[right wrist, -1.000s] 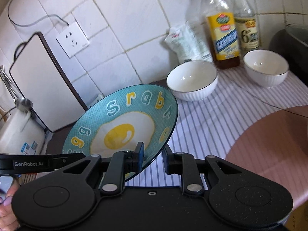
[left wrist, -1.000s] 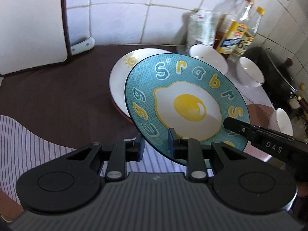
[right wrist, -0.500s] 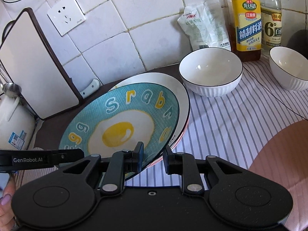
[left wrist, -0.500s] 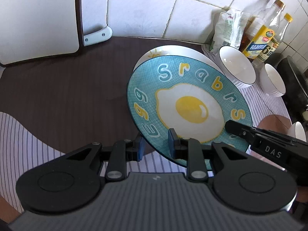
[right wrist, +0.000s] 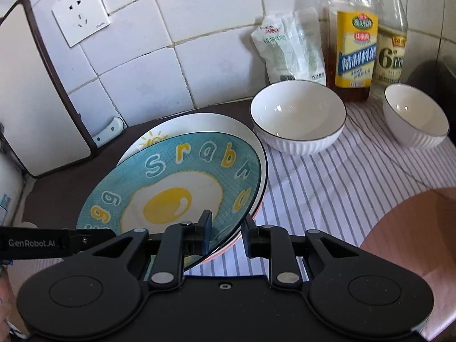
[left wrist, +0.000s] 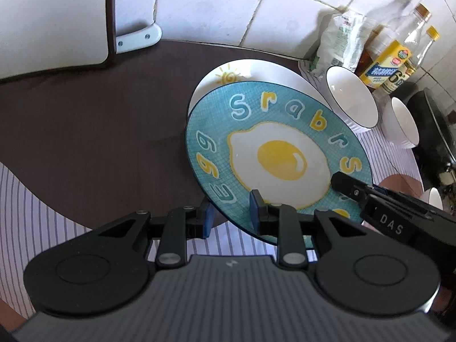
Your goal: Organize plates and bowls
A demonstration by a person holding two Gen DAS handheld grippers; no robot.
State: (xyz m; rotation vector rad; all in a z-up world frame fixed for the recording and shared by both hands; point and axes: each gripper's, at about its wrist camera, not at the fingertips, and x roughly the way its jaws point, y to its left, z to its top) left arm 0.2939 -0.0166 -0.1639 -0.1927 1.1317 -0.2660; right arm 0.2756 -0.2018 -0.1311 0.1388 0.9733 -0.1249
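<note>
The left claw (left wrist: 230, 213) is clamping narrowly on the near rim of the teal egg plate (left wrist: 273, 154), one pad above the rim and one below. The right claw (right wrist: 226, 232) is pinching that plate's rim (right wrist: 176, 188) at another point on the near side, its pads likewise set over and under the edge. Both are holding the plate tilted, its far edge lying over a white plate (right wrist: 199, 122) with a small sun drawing, which is sitting on the counter (left wrist: 85, 131). Whether the two plates are touching I cannot tell.

To the right of the teal egg plate, two white ribbed bowls are standing close by: the larger bowl (right wrist: 297, 115) is sitting just beside the white plate's rim, the smaller bowl (right wrist: 414, 114) farther right. Left of the teal egg plate, the dark brown counter is lying bare. Behind it, a white cutting board (right wrist: 37, 91) is leaning against the tiled wall (right wrist: 199, 28), with a socket (right wrist: 79, 14) above. Beyond the bowls, a plastic bag (right wrist: 290, 48) and two bottles (right wrist: 356, 40) are standing against the wall. A striped cloth (right wrist: 342, 176) is covering the counter to the right of the plate, under the bowls.
</note>
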